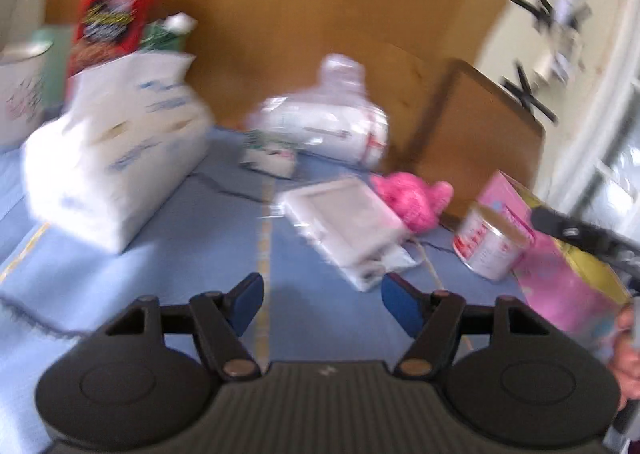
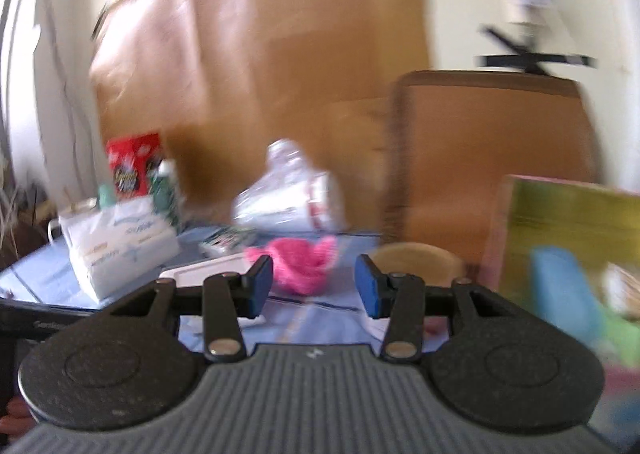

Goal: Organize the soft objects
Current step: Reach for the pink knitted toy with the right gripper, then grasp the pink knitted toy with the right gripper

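Note:
A pink fluffy toy [image 1: 412, 200] lies on the blue cloth at the right, by a flat clear-wrapped white pack [image 1: 348, 226]. A big white tissue pack [image 1: 116, 158] stands at the left. A clear bag of white goods [image 1: 328, 122] lies at the back. My left gripper [image 1: 322, 300] is open and empty above the cloth, short of the flat pack. My right gripper [image 2: 314, 286] is open and empty, with the pink toy [image 2: 300, 258] just beyond its fingertips. The tissue pack [image 2: 120, 250] and clear bag [image 2: 292, 198] also show in the right wrist view. Both views are blurred.
A red snack bag [image 1: 116, 14] and a cup [image 1: 20, 94] stand at the back left. A tin can [image 1: 490, 242] and a pink box [image 1: 560, 254] sit at the right. Brown cardboard [image 1: 320, 14] lines the wall. A small printed packet [image 1: 268, 158] lies mid-table.

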Demonstrator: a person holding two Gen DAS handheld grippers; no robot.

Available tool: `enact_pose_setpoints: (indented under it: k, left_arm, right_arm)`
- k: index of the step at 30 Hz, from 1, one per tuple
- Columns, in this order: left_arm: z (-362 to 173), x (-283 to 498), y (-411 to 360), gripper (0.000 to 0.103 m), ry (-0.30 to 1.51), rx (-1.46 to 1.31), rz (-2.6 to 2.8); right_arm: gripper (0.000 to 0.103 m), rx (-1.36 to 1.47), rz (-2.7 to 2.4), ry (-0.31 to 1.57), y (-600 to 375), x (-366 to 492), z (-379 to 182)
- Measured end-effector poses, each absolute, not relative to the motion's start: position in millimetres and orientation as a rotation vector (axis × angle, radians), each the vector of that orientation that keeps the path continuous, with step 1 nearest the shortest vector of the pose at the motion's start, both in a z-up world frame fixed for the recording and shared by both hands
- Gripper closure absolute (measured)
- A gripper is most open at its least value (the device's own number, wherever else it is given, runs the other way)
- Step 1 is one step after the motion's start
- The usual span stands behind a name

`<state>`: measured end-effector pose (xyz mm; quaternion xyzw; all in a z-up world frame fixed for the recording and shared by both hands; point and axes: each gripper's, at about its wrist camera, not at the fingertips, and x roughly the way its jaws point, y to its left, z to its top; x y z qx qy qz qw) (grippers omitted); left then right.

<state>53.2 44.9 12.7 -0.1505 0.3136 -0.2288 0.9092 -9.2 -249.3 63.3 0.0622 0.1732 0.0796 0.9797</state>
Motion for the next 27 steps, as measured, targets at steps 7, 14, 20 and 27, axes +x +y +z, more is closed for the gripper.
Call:
enact_pose_setpoints:
  k: [7,14,20,27]
  left_arm:
    - [15,56,47,0.037,0.613,-0.343,-0.567]
    - [12,58,43,0.037,0.623,-0.352,-0.594]
    - [12,56,46,0.036,0.626,-0.369,-0.617]
    - [15,44,26,0.037,0.671,-0.364,-0.74]
  right_arm:
    - [0.055,-0.057,0.118,0.448,-203,79,45]
    - [0.065,-0.004,0.072,0.491,-210,83,42]
    - [0.064,0.013,0.153,0.365,-225,-19,72]
    - [0.059,-0.136,0.156,0.465,-224,-111,27]
